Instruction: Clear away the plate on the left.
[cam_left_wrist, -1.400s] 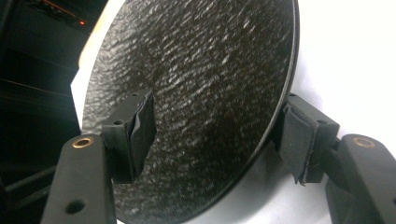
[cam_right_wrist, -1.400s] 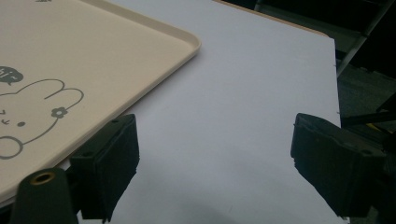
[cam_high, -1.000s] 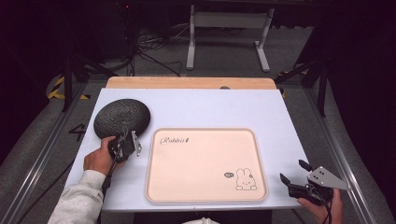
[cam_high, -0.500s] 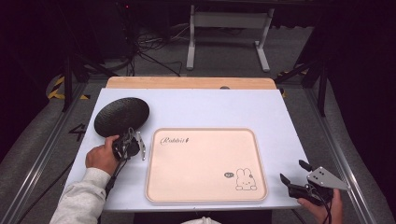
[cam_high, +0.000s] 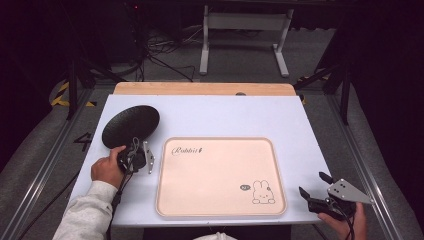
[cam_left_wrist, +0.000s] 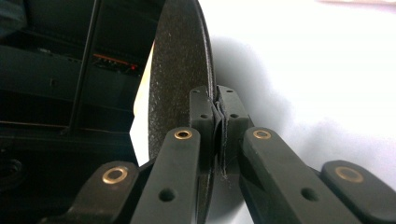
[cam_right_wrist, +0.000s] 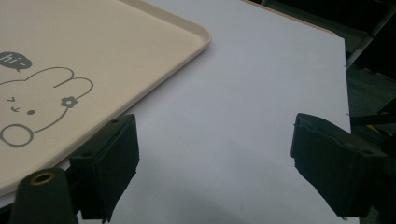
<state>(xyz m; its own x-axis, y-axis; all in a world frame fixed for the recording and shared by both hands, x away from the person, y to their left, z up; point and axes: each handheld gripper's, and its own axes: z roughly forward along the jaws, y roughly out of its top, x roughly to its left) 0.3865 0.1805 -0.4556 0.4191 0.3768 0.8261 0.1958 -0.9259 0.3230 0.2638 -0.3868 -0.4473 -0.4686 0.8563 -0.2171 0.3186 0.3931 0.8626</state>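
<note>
At ten o'clock, left gripper (cam_high: 141, 152) clamped the black plate's (cam_high: 131, 124) rim (contact hidden from above); right gripper (cam_high: 314, 186) gaped.

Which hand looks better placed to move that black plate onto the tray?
The left. Its hand-held gripper is clamped on the black plate, tilted up beside the tray. The right hand-held gripper is open at the table's far corner.

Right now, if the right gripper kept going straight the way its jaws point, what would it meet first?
Probably nothing. The right gripper, jaws wide open with nothing between them, points across bare white table. The pink tray sits off to its left jaw's side, likely outside that line, though depth is hard to judge.
</note>
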